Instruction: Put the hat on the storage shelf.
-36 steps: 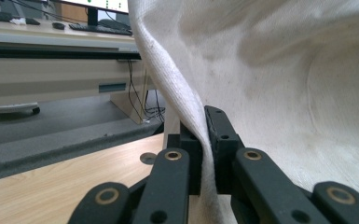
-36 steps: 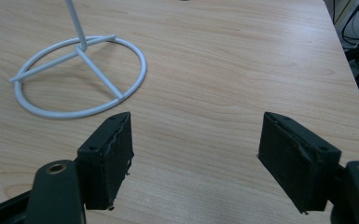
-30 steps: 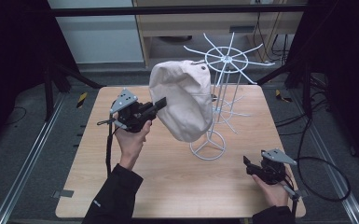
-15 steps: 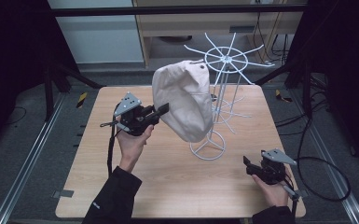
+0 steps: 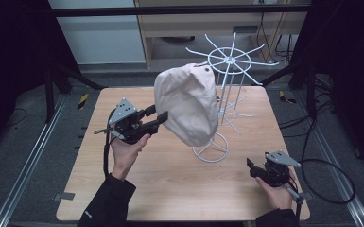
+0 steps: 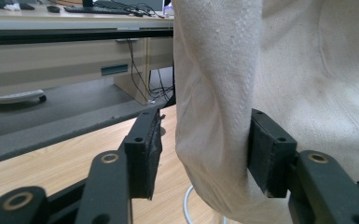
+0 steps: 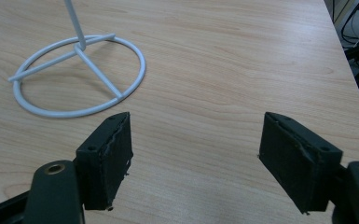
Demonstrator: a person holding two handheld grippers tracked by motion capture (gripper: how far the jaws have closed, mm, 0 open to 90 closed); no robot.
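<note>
The left hand-held gripper [image 5: 157,117] reaches the cream cap's [image 5: 188,106] edge — jaws parted, one pad [image 6: 268,156] touching cloth, the other just clear. The cap hangs on the white wire rack [image 5: 223,85] above the wooden surface [image 5: 170,175]. The right hand-held gripper [image 5: 254,166] rests low, jaws wide.

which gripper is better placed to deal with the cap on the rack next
Left, most likely. The left gripper is raised at the cap, with a fold of its cloth between the jaws, though not clamped. The right gripper sits open, low at the table's near corner, away from the rack.
</note>
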